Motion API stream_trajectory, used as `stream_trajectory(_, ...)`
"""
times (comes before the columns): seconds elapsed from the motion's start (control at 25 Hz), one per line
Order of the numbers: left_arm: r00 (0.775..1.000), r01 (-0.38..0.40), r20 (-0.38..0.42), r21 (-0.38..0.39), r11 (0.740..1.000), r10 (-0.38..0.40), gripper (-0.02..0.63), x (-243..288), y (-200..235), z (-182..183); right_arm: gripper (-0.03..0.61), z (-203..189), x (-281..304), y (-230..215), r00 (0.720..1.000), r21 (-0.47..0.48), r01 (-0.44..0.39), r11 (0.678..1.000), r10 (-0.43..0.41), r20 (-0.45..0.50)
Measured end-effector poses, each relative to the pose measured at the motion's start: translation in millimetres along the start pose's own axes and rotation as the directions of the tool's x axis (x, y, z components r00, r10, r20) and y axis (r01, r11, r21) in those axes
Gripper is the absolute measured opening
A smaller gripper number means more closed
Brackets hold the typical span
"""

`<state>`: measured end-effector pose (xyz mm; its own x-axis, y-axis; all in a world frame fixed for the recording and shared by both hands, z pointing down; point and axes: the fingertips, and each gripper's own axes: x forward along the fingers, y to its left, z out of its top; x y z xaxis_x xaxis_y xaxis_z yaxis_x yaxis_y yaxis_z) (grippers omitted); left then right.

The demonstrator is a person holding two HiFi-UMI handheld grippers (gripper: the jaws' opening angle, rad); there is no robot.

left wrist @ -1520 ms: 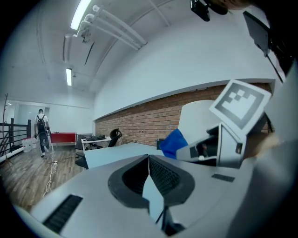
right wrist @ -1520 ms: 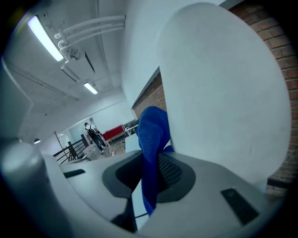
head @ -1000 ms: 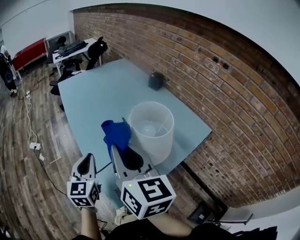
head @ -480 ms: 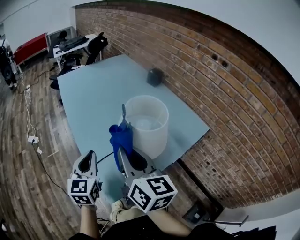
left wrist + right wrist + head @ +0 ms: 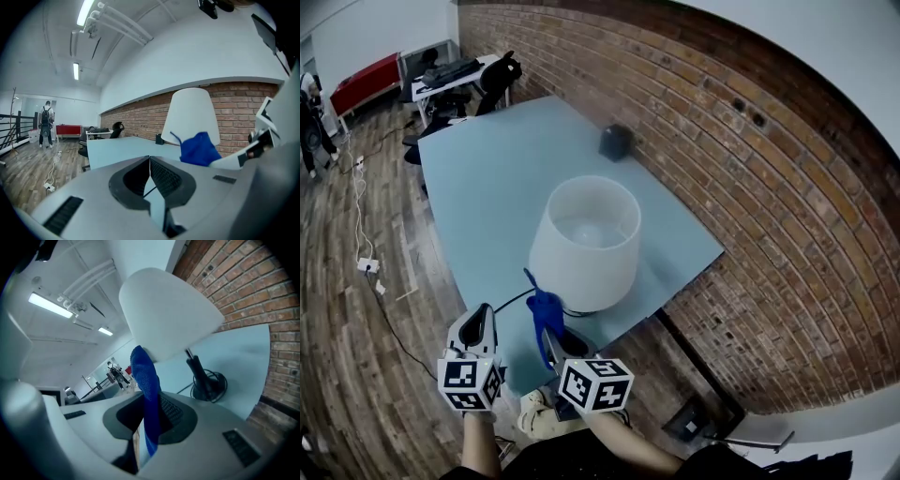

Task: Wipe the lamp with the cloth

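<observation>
The lamp has a white shade point(image 5: 584, 244) and stands near the front edge of the pale blue table point(image 5: 497, 178). Its black stem and round base point(image 5: 205, 380) show in the right gripper view under the shade point(image 5: 168, 317). My right gripper point(image 5: 546, 339) is shut on the blue cloth point(image 5: 546, 312), which sticks up from the jaws point(image 5: 145, 390) just below and left of the shade's lower rim. Whether the cloth touches the shade is unclear. My left gripper point(image 5: 476, 330) hangs to the left, off the table's front edge, shut with nothing in it; its view shows the shade point(image 5: 191, 117) and cloth point(image 5: 199, 149).
A small dark box point(image 5: 614, 142) sits at the table's far edge against the brick wall point(image 5: 750, 178). A black cord point(image 5: 511, 302) runs from the lamp over the table's front edge. Desks and chairs point(image 5: 459, 80) stand beyond on the wooden floor. A person point(image 5: 46, 123) stands far off.
My right gripper with the cloth has dropped from beside the shade's upper left side to below its lower rim and pulled back toward me. The left gripper has barely moved.
</observation>
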<state>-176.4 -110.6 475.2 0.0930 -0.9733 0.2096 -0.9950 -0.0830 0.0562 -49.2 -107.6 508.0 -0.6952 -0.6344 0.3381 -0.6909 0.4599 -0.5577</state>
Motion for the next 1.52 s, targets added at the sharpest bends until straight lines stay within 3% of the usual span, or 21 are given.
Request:
stream_trajectory(0.16, 1.0, -0.004, -0.007, -0.021, 1.0, 0.004, 0.009, -4.1, 0.7, -6.9, 0.061, -33.2, -1.4, -13.4, 0.997, 0.027, 0.015, 1.0, -0.013, -0.072)
stream_trajectory(0.2, 1.0, -0.003, -0.009, -0.026, 1.0, 0.003, 0.009, -4.9, 0.0, -8.3, 0.061, -34.2, -3.3, -13.9, 0.998, -0.021, 0.013, 1.0, -0.015, -0.069)
stream_trajectory(0.28, 1.0, 0.0, -0.013, -0.035, 0.999, -0.001, 0.009, -7.0, -2.1, -10.9, 0.061, -28.6, -4.9, -13.0, 0.999, -0.218, 0.018, 0.976, -0.028, -0.041)
stream_trajectory(0.36, 1.0, 0.007, -0.01, -0.037, 0.999, -0.008, 0.009, -8.3, -5.1, -11.2, 0.061, -15.6, -0.4, -13.8, 0.999, -0.461, 0.053, 0.886, -0.053, 0.011)
stream_trajectory(0.44, 1.0, 0.016, -0.003, -0.033, 0.999, -0.016, 0.009, -7.9, -7.7, -9.7, 0.061, 0.7, 9.9, -18.6, 0.995, -0.61, 0.101, 0.786, -0.074, 0.07)
stream_trajectory(0.56, 1.0, 0.018, -0.001, -0.023, 1.0, -0.018, 0.008, -7.5, -7.9, -7.5, 0.061, 25.8, 30.9, -32.4, 0.979, -0.696, 0.201, 0.69, -0.115, 0.169)
stream_trajectory(0.64, 1.0, 0.018, -0.005, -0.019, 1.0, -0.018, 0.009, -7.9, -7.2, -7.9, 0.061, 39.1, 42.4, -43.1, 0.961, -0.705, 0.269, 0.656, -0.134, 0.243)
stream_trajectory(0.72, 1.0, 0.02, -0.008, -0.011, 1.0, -0.02, 0.009, -7.7, -7.1, -8.4, 0.061, 48.3, 51.0, -53.9, 0.945, -0.672, 0.311, 0.672, -0.14, 0.297)
stream_trajectory(0.84, 1.0, 0.012, -0.019, -0.004, 1.0, -0.012, 0.009, -9.8, -2.7, -10.5, 0.061, 52.0, 62.5, -62.3, 0.939, -0.599, 0.314, 0.737, -0.149, 0.308)
stream_trajectory(0.96, 0.999, 0.002, -0.032, -0.007, 1.0, -0.003, 0.009, -13.2, 2.0, -15.2, 0.061, 43.1, 74.2, -75.4, 0.954, -0.455, 0.265, 0.85, -0.163, 0.251)
stream_trajectory(1.04, 0.999, 0.002, -0.038, -0.012, 1.0, -0.002, 0.009, -14.8, 3.4, -18.6, 0.061, 30.1, 82.3, -89.4, 0.971, -0.271, 0.214, 0.938, -0.174, 0.164)
stream_trajectory(1.08, 0.999, 0.002, -0.041, -0.015, 1.0, -0.003, 0.009, -15.4, 3.6, -20.3, 0.061, 21.4, 85.7, -95.9, 0.978, -0.172, 0.195, 0.966, -0.177, 0.112)
stream_trajectory(1.16, 0.999, 0.005, -0.046, -0.02, 1.0, -0.006, 0.009, -15.2, 2.9, -23.4, 0.061, 2.7, 88.7, -102.9, 0.986, -0.035, 0.163, 0.986, -0.163, 0.022)
stream_trajectory(1.2, 0.999, 0.009, -0.049, -0.022, 1.0, -0.01, 0.009, -14.4, 1.5, -24.7, 0.061, -7.3, 87.8, -103.2, 0.989, -0.016, 0.147, 0.989, -0.147, -0.015)
stream_trajectory(1.32, 0.998, 0.031, -0.054, -0.025, 0.999, -0.032, 0.009, -10.2, -5.4, -27.4, 0.061, -34.8, 74.9, -96.2, 0.99, -0.08, 0.096, 0.992, -0.104, -0.098)
stream_trajectory(1.44, 0.997, 0.049, -0.057, -0.027, 0.998, -0.051, 0.009, -5.0, -12.6, -29.6, 0.061, -38.4, 45.9, -87.4, 0.995, -0.093, 0.04, 0.995, -0.048, -0.086)
stream_trajectory(1.52, 0.996, 0.059, -0.062, -0.03, 0.998, -0.061, 0.009, -2.4, -17.3, -32.2, 0.061, -23.3, 17.4, -83.2, 1.0, -0.125, 0.014, 0.992, -0.015, -0.008)
